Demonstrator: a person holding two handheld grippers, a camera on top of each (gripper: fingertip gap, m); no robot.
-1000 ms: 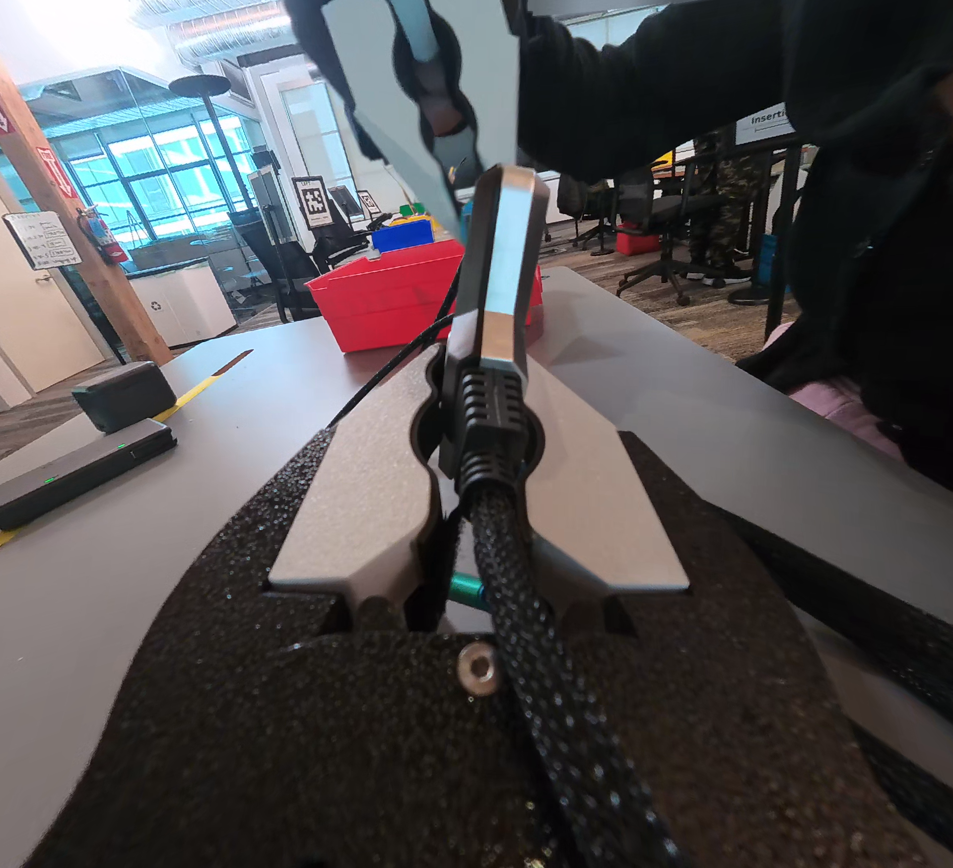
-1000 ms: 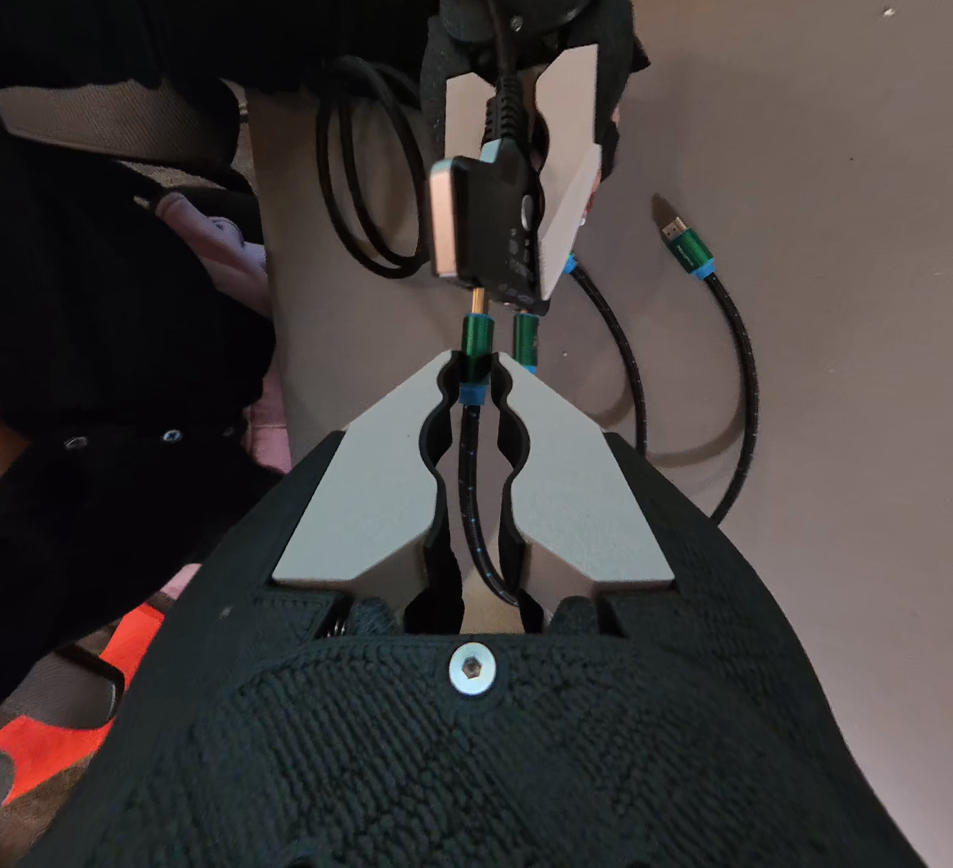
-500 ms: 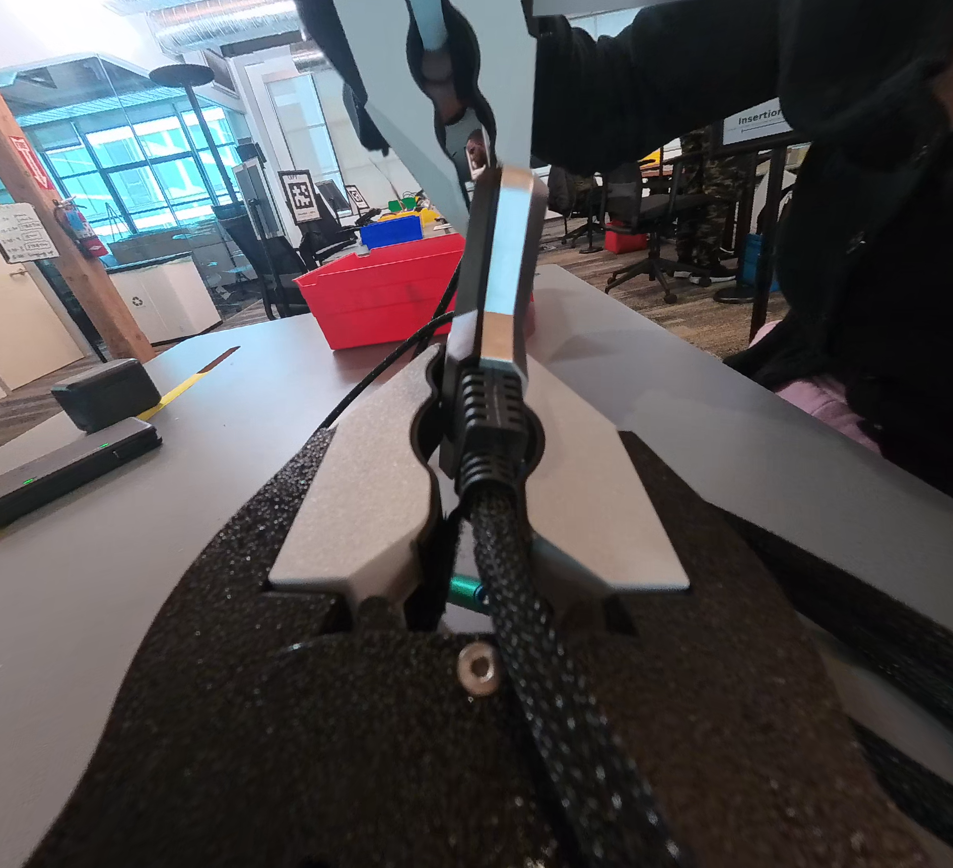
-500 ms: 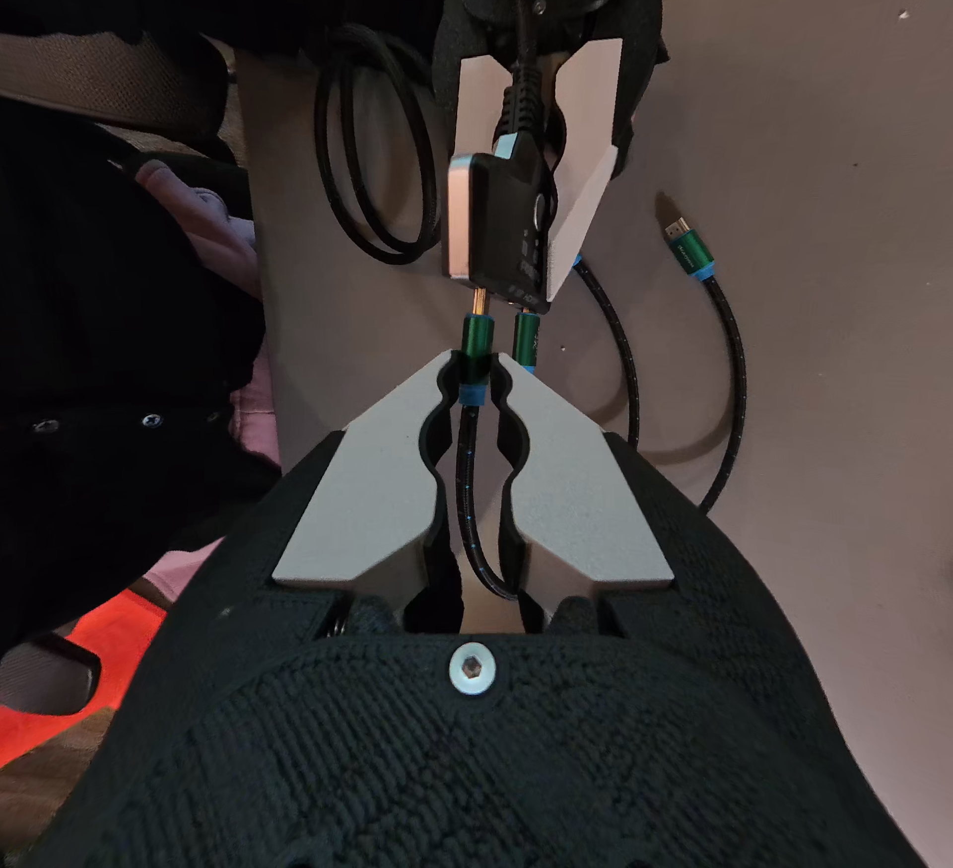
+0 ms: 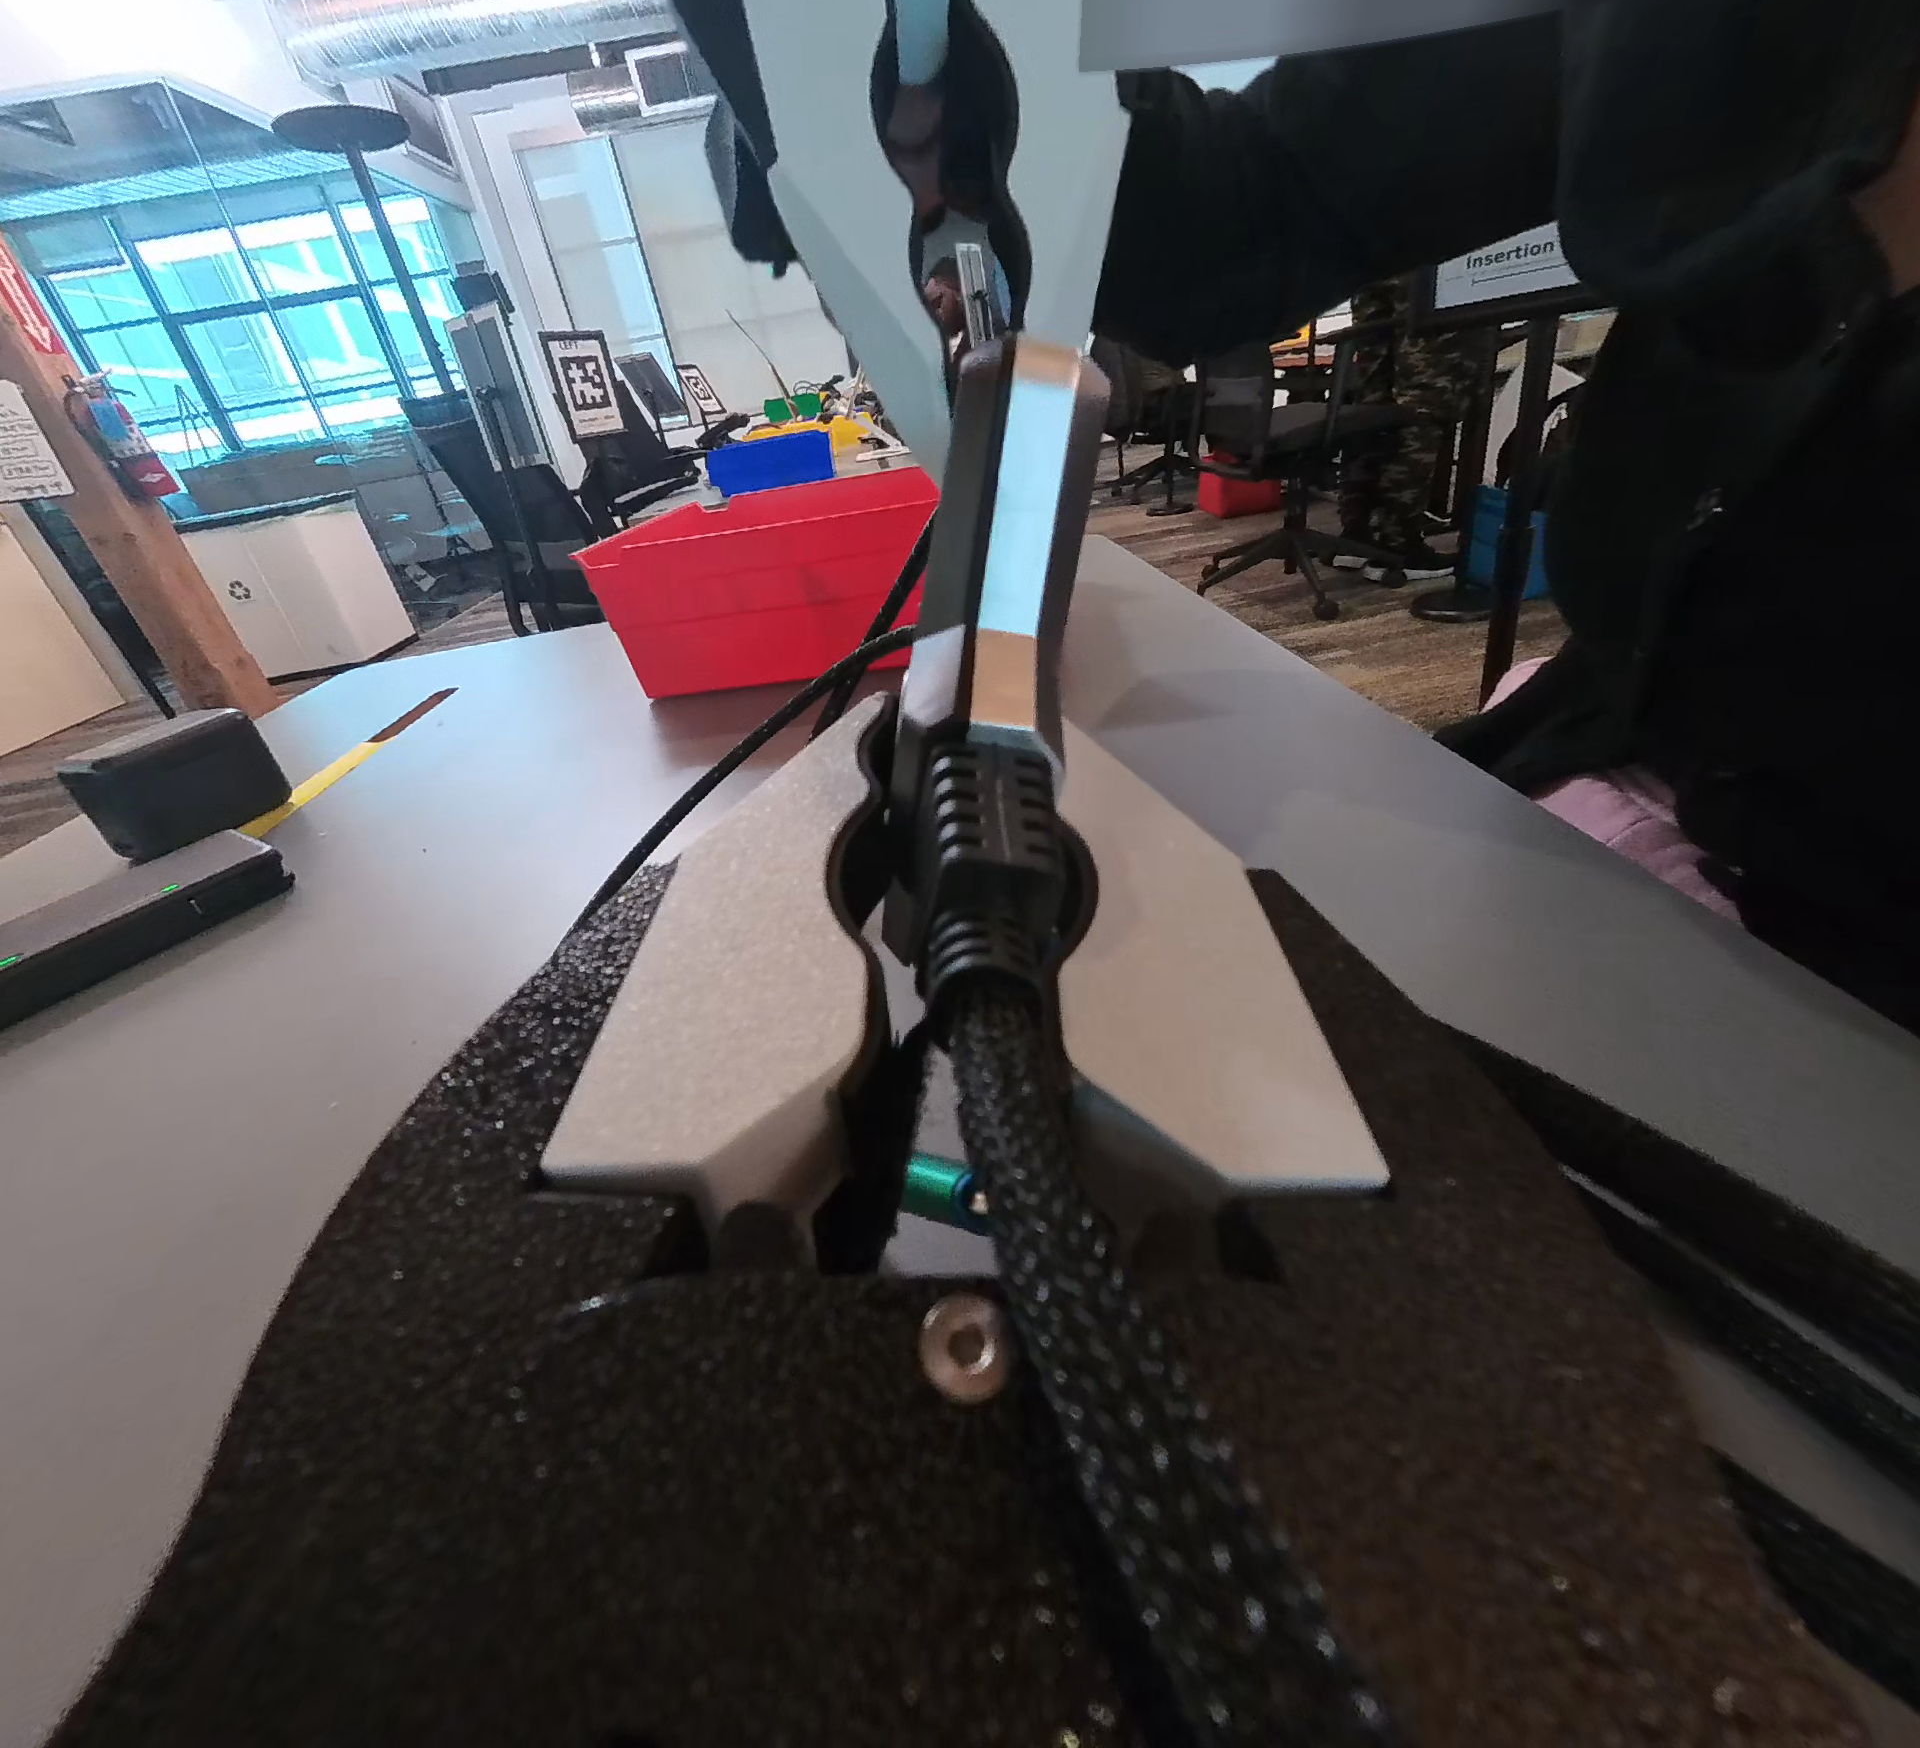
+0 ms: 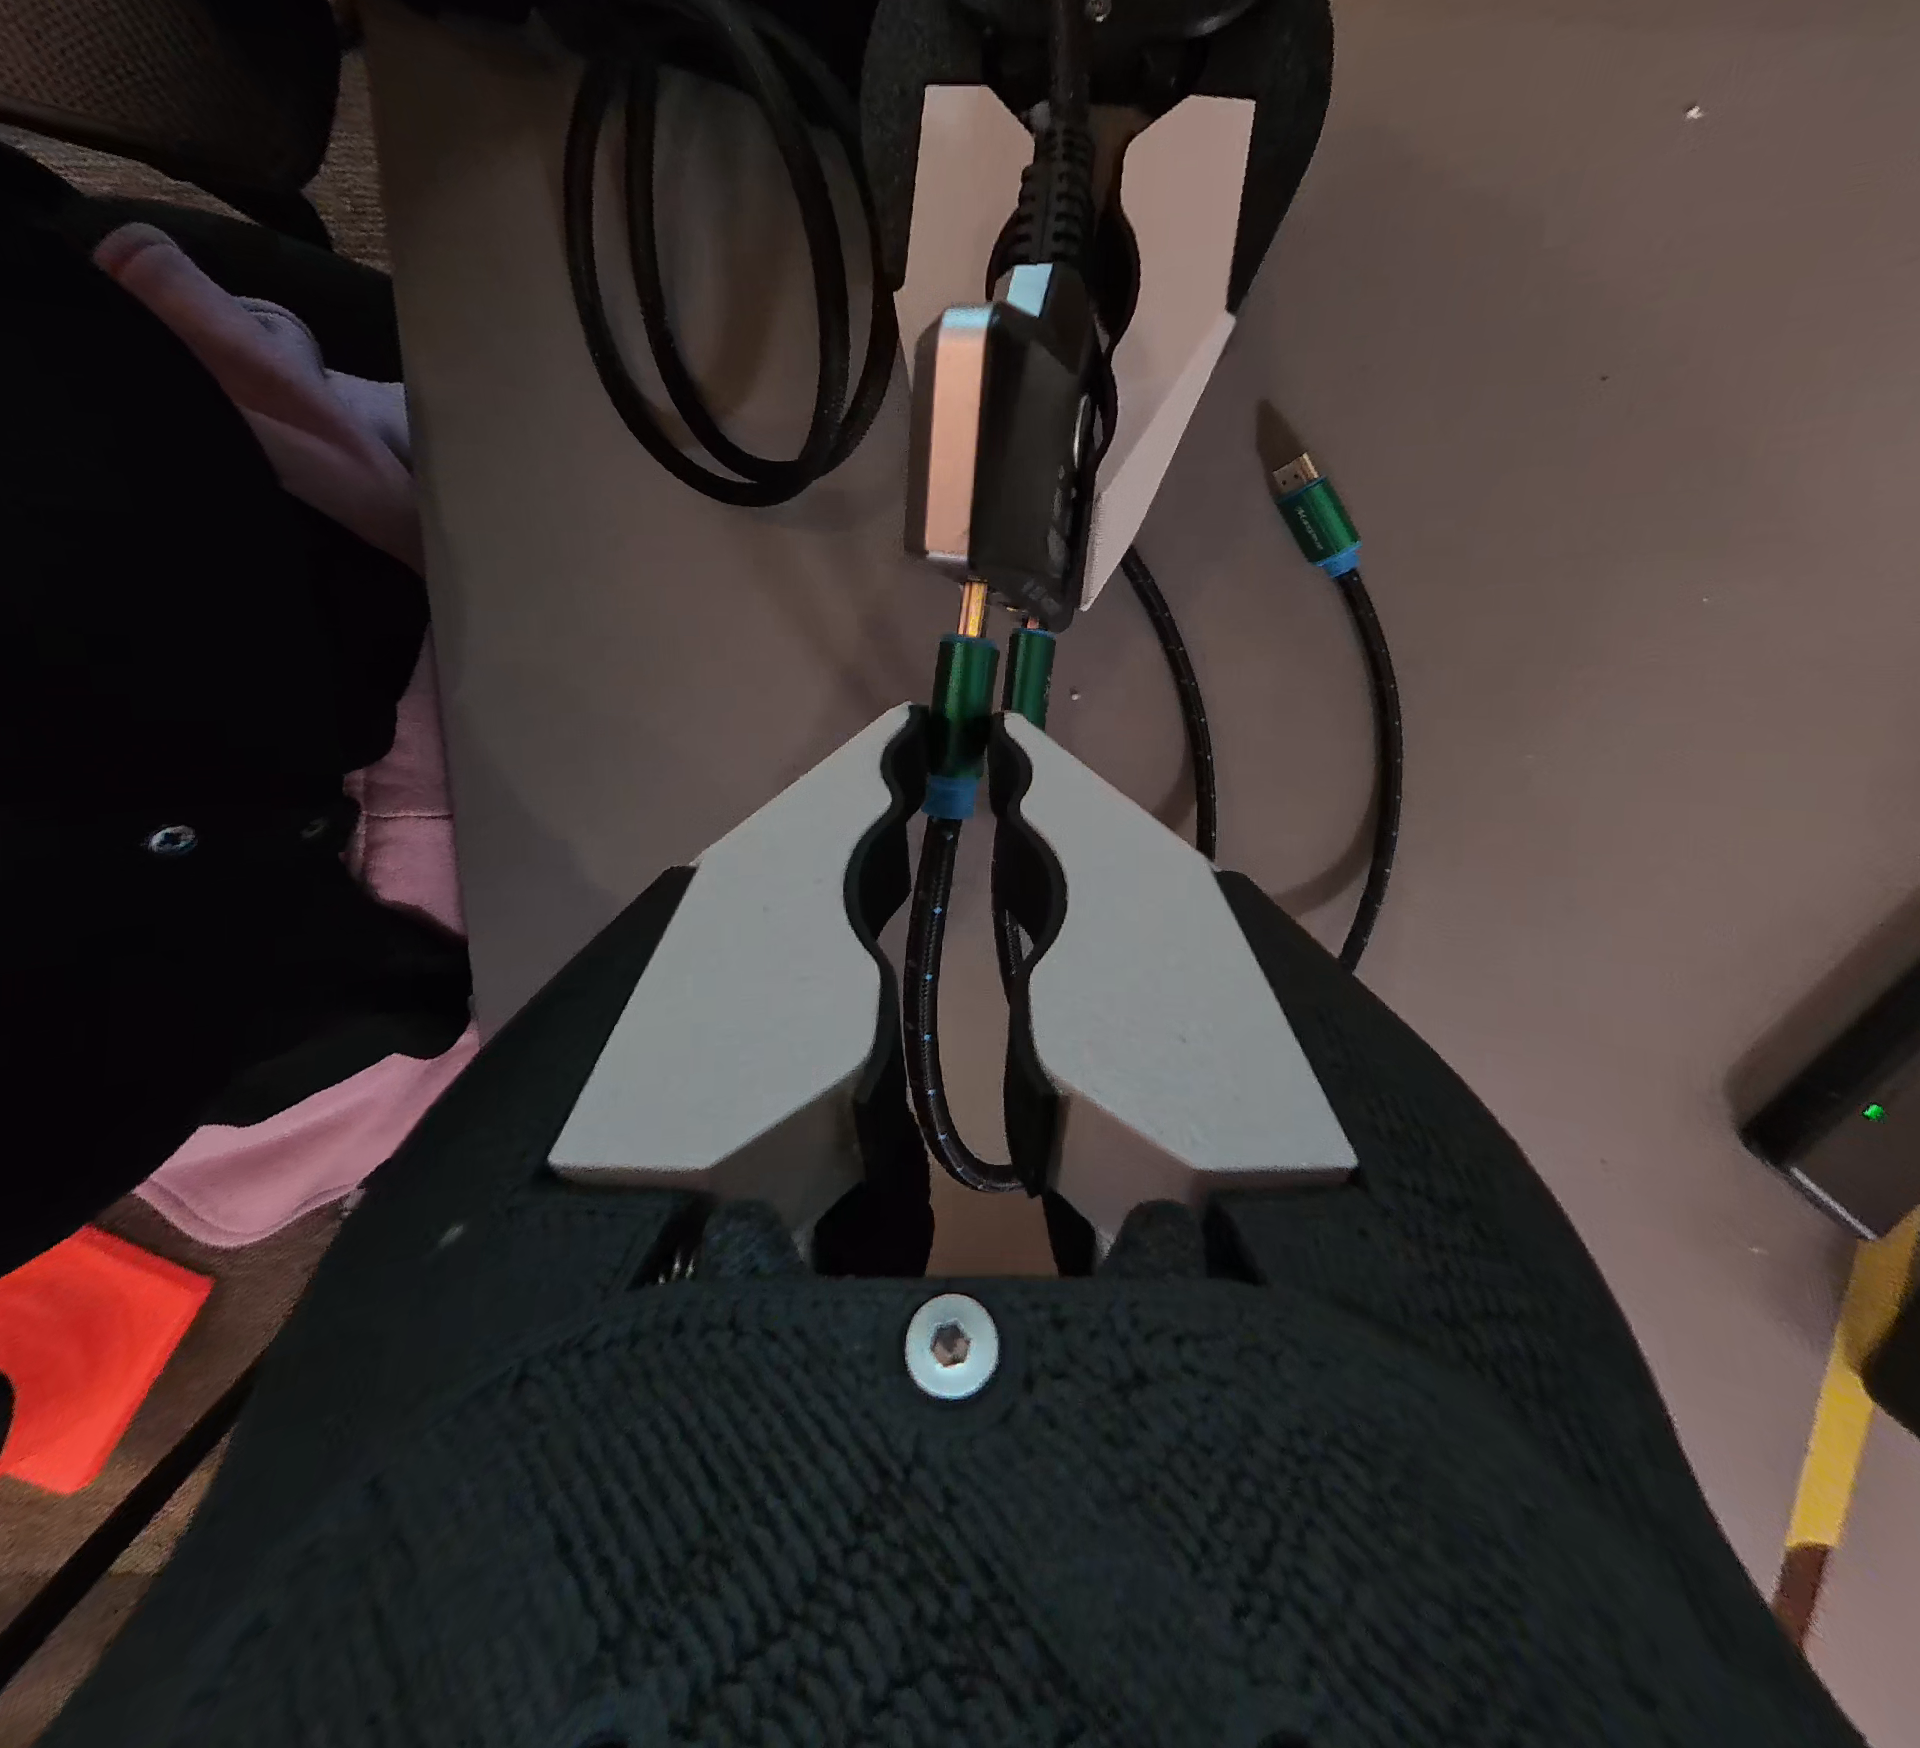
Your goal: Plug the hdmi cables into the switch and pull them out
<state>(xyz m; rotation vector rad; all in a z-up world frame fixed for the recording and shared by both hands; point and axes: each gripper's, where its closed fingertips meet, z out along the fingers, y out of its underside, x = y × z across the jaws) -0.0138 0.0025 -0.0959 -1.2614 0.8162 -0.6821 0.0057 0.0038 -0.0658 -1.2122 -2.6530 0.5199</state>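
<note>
A grey table carries a red bin beyond the fingers, a loose green-tipped cable to their right.

The left wrist view sits low, looking up and across the table; the right wrist view looks straight down at it (both close on the switch)

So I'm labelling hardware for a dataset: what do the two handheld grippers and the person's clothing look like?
Both the left gripper and the right gripper have pale grey angular fingers with wavy inner edges, on rough black printed bodies with a central silver hex screw. The person wears black sleeves.
</note>
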